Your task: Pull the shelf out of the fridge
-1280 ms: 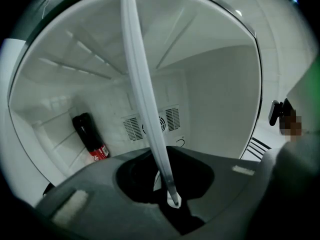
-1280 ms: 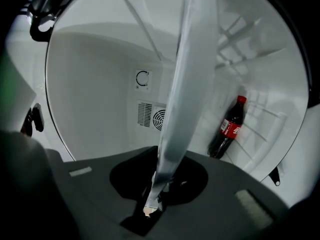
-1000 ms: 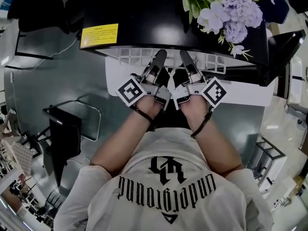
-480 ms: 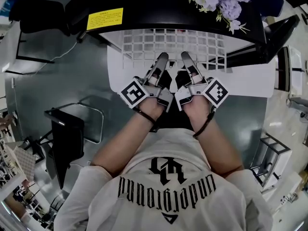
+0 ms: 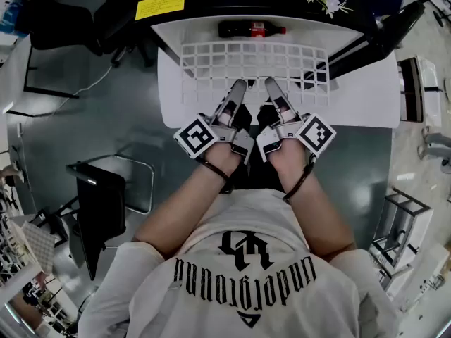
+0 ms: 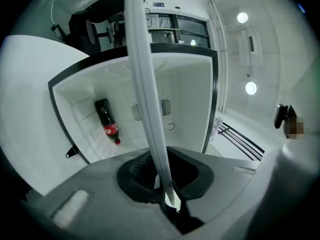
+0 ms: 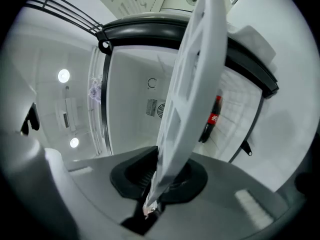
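Well, the white grid shelf sits at twelve o'clock from the person, most of it out past the mouth of the fridge. A cola bottle lies inside, beyond it. The left gripper and right gripper, side by side, each pinch the shelf's thin near edge, jaws nearly together on it. I'd judge the pull mostly done. What's left is drawing the far edge clear; I can't tell whether it's free yet.
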Action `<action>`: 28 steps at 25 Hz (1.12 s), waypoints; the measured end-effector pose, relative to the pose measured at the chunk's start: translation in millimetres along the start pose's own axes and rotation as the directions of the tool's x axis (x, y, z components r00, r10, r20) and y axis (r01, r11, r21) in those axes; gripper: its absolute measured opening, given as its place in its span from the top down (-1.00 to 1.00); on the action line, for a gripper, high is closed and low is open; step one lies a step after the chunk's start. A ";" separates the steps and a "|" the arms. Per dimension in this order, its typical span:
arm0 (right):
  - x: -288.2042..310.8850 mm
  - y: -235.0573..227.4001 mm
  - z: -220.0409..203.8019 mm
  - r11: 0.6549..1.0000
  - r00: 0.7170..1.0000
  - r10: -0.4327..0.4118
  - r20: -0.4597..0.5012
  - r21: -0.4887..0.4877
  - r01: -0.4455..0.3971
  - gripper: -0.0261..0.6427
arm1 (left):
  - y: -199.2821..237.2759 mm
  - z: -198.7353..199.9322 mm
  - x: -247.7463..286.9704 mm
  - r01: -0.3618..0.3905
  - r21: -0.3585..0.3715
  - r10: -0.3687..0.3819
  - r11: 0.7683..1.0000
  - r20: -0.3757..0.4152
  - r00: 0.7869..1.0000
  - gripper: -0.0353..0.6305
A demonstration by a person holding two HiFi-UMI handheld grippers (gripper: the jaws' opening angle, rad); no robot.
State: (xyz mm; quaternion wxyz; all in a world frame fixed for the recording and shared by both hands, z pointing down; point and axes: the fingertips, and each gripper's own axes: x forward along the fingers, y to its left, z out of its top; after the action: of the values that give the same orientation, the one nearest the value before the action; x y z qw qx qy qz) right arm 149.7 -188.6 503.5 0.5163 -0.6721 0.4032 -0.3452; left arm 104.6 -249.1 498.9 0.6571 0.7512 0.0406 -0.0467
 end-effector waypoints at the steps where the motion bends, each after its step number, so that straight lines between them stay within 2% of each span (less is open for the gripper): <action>1: -3.5 2.4 -3.5 1.000 1.000 0.006 -0.001 -0.001 -0.006 0.81 | -0.4 -1.4 -4.2 -0.002 -0.005 0.002 1.000 0.001 1.000 0.78; 7: -25.8 -2.8 -15.6 1.000 1.000 -0.004 -0.031 0.013 0.004 0.82 | 0.2 -17.7 -23.1 -0.012 -0.020 0.012 1.000 0.013 1.000 0.78; 12: -53.2 -1.2 -18.3 1.000 0.998 0.003 -0.065 0.024 -0.001 0.82 | -8.3 -40.6 -39.6 -0.029 -0.005 0.029 1.000 0.036 0.999 0.78; 21: -117.0 20.2 -18.5 0.998 0.993 0.052 -0.110 0.025 -0.050 0.83 | -43.9 -92.9 -70.6 -0.002 0.038 0.000 0.999 0.069 0.998 0.78; 28: -164.5 42.9 -35.6 0.995 0.983 0.094 -0.158 0.049 -0.087 0.83 | -73.7 -125.0 -107.5 -0.006 0.051 0.002 0.999 0.073 0.997 0.78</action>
State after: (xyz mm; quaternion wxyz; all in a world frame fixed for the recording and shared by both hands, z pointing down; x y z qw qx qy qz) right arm 38.6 -61.7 462.1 0.5116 -0.6121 0.4662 -0.3825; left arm -9.1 -115.4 456.3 0.6387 0.7658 0.0141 -0.0738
